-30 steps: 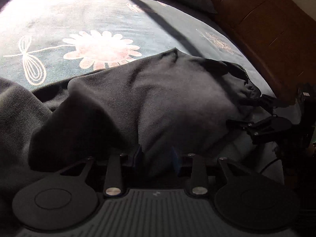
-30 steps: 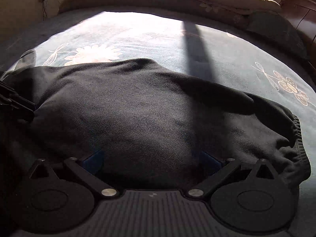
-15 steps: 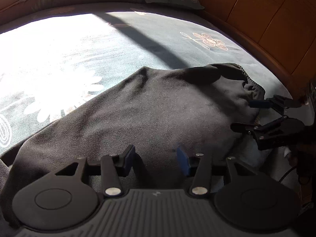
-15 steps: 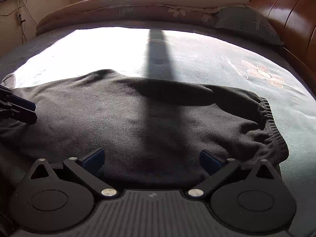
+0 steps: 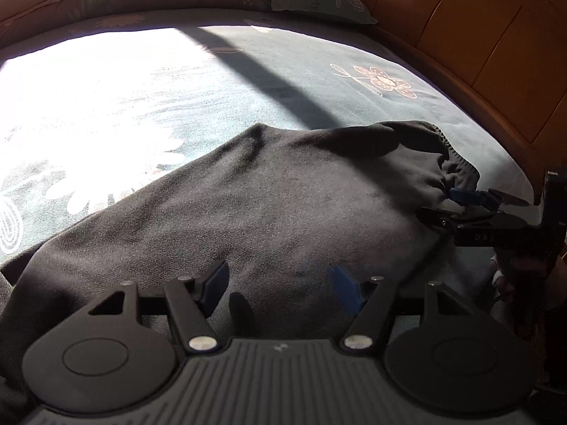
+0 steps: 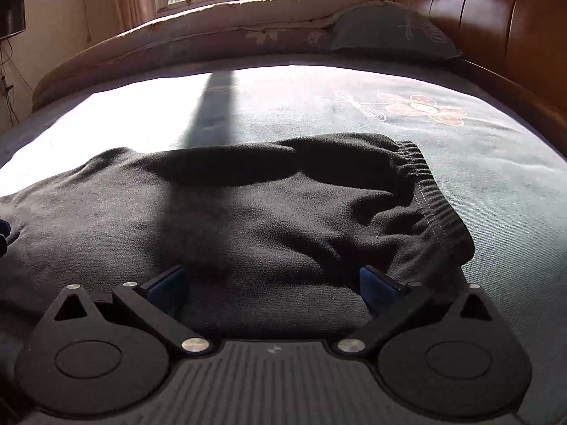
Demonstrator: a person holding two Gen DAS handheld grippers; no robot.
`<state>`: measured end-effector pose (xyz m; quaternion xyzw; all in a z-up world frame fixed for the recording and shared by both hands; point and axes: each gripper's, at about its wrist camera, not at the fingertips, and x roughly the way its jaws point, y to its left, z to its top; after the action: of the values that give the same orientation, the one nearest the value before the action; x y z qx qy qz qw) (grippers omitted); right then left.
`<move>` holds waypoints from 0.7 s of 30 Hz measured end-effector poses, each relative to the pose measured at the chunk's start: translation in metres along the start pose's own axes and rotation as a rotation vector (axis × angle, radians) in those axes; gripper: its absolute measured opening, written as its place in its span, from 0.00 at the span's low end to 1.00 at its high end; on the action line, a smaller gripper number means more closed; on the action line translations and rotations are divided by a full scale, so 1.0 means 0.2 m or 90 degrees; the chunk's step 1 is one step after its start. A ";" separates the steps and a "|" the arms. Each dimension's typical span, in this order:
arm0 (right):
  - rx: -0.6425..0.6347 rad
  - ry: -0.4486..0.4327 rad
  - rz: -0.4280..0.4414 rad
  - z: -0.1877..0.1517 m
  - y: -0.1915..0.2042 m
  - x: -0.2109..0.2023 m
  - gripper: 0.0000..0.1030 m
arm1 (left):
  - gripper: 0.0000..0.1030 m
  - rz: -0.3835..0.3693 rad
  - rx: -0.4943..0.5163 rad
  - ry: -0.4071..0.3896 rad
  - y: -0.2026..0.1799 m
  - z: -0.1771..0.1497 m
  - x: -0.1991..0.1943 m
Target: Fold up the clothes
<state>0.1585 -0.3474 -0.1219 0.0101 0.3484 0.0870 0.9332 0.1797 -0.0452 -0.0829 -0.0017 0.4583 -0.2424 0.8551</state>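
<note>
The left gripper (image 5: 278,283) hangs low over the near edge of the black fleece trousers (image 5: 269,205), its jaws opening; cloth lies under the gap, but the blue pads (image 5: 342,285) do not press on it. The right gripper (image 6: 273,283) stands with its jaws wide apart over the same garment near the elastic waistband (image 6: 436,205), nothing pinched between them. In the left wrist view the right gripper's tips sit just beside the bunched waistband end, though shadow makes it hard to say whether they touch it.

The trousers lie spread across the near part of the bed's flowered blue cover (image 6: 496,177), towards the wooden headboard (image 6: 496,35) side, apparently doubled over once. That first fold looks laid down and released. Still to do, by my judgement: smoothing the rumpled waistband end and folding the length down to a compact stack.
</note>
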 end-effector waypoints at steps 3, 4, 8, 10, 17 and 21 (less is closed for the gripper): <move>-0.001 -0.010 0.001 -0.01 0.00 -0.01 1.00 | 0.68 0.018 -0.004 0.022 -0.02 -0.05 0.05; -0.002 -0.014 0.001 -0.02 0.00 -0.01 1.00 | 0.72 0.019 -0.003 0.017 -0.03 -0.06 0.04; -0.002 -0.024 0.002 -0.03 -0.01 -0.01 1.00 | 0.73 0.024 -0.011 0.016 -0.03 -0.11 -0.01; -0.002 -0.028 -0.005 -0.04 0.00 -0.01 1.00 | 0.73 0.022 -0.018 0.008 -0.02 -0.10 -0.04; -0.005 -0.041 -0.021 -0.05 0.02 -0.01 1.00 | 0.83 0.022 -0.031 -0.006 0.03 -0.12 0.00; -0.004 -0.006 -0.043 0.00 0.05 0.00 1.00 | 0.83 0.006 -0.026 -0.021 0.03 -0.14 0.00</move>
<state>0.1561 -0.3369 -0.1215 -0.0040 0.3436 0.0563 0.9374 0.1603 -0.0336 -0.1005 -0.0210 0.4488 -0.2292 0.8635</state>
